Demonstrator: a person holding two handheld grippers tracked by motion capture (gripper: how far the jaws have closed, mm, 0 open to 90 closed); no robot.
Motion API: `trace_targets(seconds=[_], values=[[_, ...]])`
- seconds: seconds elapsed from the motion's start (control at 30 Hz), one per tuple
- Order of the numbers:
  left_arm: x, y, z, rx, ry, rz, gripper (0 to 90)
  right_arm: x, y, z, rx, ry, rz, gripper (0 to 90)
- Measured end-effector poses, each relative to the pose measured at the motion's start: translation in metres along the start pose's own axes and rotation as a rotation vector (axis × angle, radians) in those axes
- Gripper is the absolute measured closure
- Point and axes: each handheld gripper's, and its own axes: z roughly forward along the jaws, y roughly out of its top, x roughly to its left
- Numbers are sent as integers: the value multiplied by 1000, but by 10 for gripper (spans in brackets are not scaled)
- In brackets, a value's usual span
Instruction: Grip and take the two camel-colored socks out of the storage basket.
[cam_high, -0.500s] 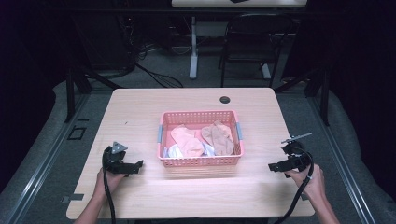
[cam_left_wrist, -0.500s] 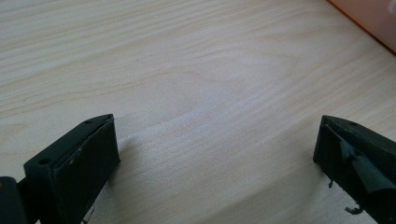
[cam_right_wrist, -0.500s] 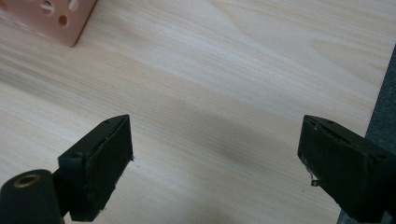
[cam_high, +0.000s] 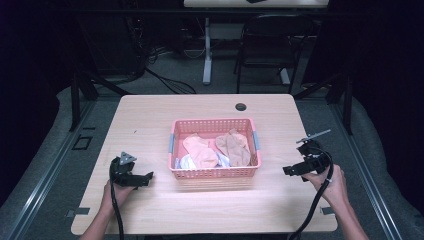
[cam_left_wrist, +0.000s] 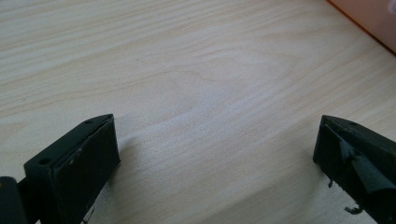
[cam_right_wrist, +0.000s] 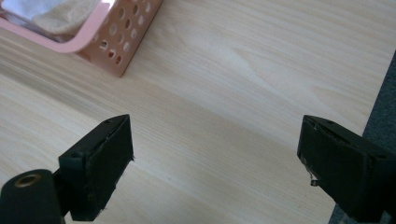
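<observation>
Both grippers, left gripper (cam_high: 146, 178) and right gripper (cam_high: 288, 170), I hold spread wide, empty, either side of the pink basket (cam_high: 214, 173) of socks (cam_high: 201, 151)

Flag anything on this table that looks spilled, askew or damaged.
Nothing stands out. The pink basket sits square on the table with the cloths inside it. Both the left gripper and the right gripper are open and hold nothing.
</observation>
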Motion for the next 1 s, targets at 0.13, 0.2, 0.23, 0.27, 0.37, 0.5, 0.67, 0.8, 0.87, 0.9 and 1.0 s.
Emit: trace_targets(seconds=[0.13, 0.2, 0.23, 0.27, 0.37, 0.5, 0.67, 0.8, 0.87, 0.9, 1.0], values=[[0, 0, 0, 0, 0, -1, 0, 1, 7, -4, 3, 1, -5, 100], [0, 0, 0, 0, 0, 0, 0, 2, 13, -7, 2, 5, -15, 100], [0, 0, 0, 0, 0, -1, 0, 4, 19, -12, 16, 0, -18, 98], [0, 0, 0, 0, 0, -1, 0, 4, 21, -13, 19, -7, -27, 98], [0, 0, 0, 2, 0, 2, 0, 8, 30, -18, 21, -7, -40, 98], [0, 0, 0, 2, 0, 2, 0, 14, 45, -24, 21, -8, -70, 99], [0, 0, 0, 2, 1, 2, 0, 24, 61, -27, 34, -6, -105, 94], [0, 0, 0, 1, 0, 2, 0, 31, 71, -27, 50, -2, -118, 84], [0, 0, 0, 1, 0, 3, 0, 35, 77, -25, 50, 6, -126, 80], [0, 0, 0, 1, -1, 3, 0, 39, 82, -24, 58, 9, -132, 77], [0, 0, 0, 1, -1, 3, 0, 44, 90, -22, 67, 17, -141, 72]])
